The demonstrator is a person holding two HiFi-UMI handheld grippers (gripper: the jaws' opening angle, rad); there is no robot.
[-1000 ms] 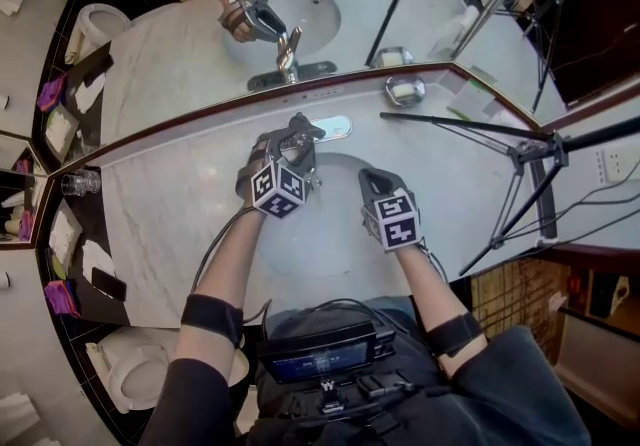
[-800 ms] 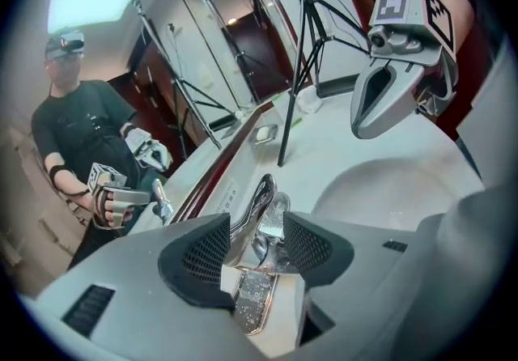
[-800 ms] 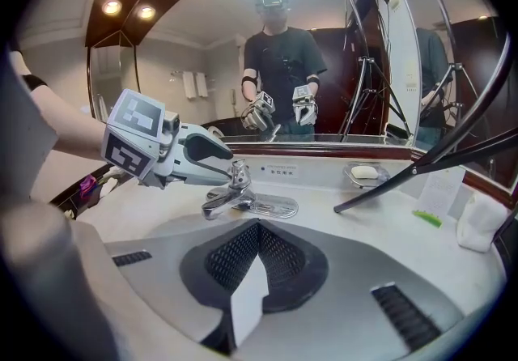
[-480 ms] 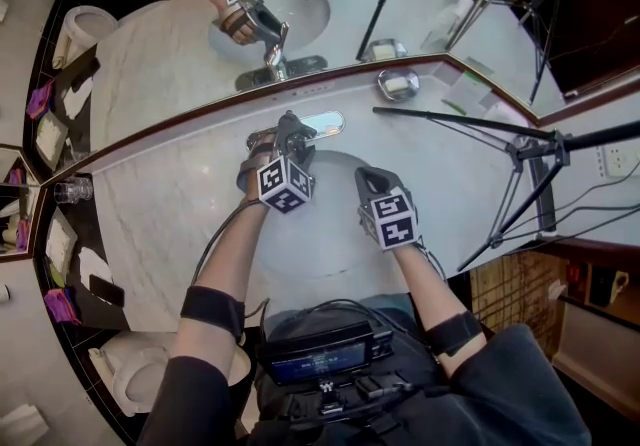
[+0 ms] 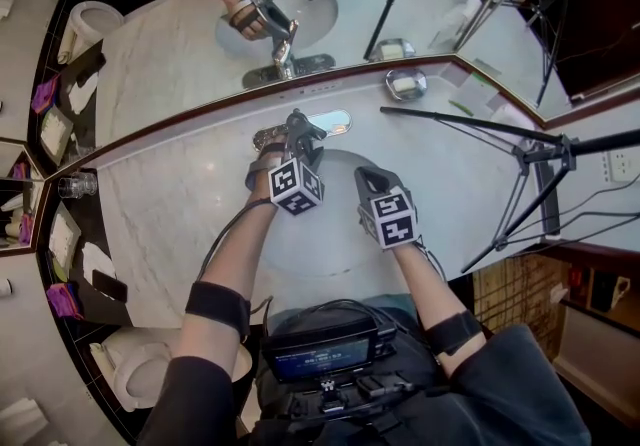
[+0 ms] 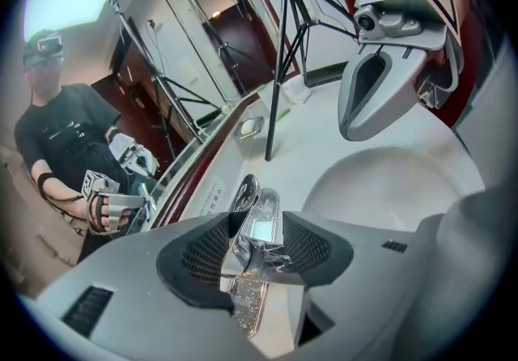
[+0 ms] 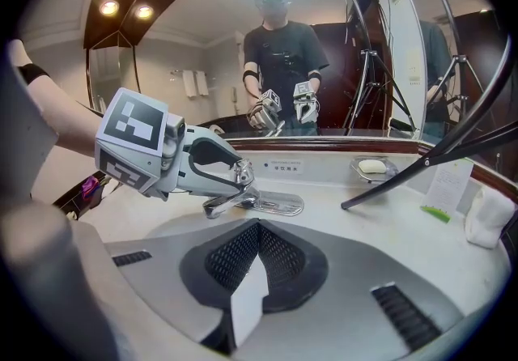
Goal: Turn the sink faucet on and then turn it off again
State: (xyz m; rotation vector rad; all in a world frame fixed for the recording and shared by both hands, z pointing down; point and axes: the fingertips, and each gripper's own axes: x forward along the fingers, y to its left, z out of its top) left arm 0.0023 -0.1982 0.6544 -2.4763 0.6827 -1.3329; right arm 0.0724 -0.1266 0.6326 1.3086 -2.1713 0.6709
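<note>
Where the pale, veined marble counter bends along the wall, a wide mirror with a dark red-brown frame rises behind it. A smooth white oval basin is sunk into the stone. A black tripod stands at the right, one leg reaching across the counter. Both grippers are matte grey plastic with black, finely gridded pads, and each carries a cube of square markers. The left gripper is at the polished chrome faucet, which sits at the basin's back edge on a long, rounded chrome base plate. A small round metal soap dish holding a pale bar lies further right, by the mirror.

The head view shows only the backs of the grippers, and the left one hides the faucet's handle. The left gripper view shows it: the flat, shiny handle runs lengthwise between the two pads, which clamp it from either side. The right gripper view gives the faucet from the side, with the left jaws closed over its top. The right gripper has its pads pressed together on nothing. It hangs over the basin, near the faucet but apart from it, to the right of the left gripper.
</note>
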